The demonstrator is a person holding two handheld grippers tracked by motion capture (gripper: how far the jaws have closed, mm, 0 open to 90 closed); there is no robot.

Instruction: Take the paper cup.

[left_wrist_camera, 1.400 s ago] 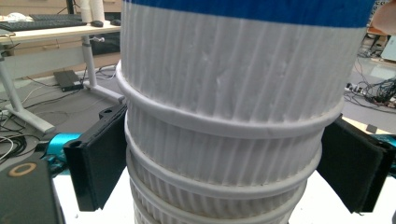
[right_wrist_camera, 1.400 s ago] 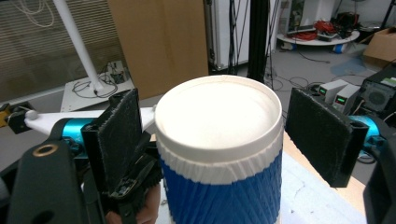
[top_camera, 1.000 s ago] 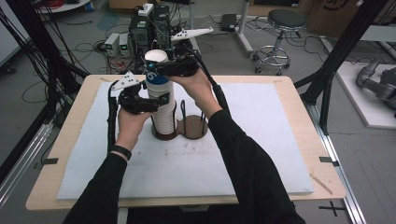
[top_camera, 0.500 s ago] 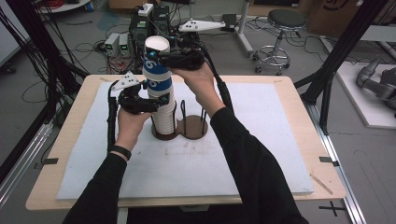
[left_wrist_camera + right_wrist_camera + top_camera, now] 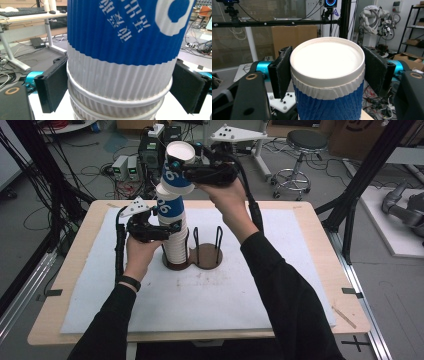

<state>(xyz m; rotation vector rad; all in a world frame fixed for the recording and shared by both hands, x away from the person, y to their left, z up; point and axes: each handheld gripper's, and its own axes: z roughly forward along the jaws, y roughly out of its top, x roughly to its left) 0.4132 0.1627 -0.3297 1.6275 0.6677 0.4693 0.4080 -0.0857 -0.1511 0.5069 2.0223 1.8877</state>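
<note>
Fingers (image 5: 280, 75) flanking cup (image 5: 327, 80) rim

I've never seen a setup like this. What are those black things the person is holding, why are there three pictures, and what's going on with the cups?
No robot here: a person holds a hand-held clamp, called a gripper, in each hand. One picture comes from a fixed camera above the table; the other two come from small cameras riding on the grippers, looking along their black jaws.

On the table lies a white mat, and on it a brown wooden holder with upright wire loops. A stack of ribbed paper cups stands in one side of it.

The left gripper clamps the stack; its own view shows the jaws pressed on both sides of the stack. The right gripper clamps the top blue-and-white cup, raised and tilted above the stack; its view shows that cup's open mouth between the jaws.
</note>
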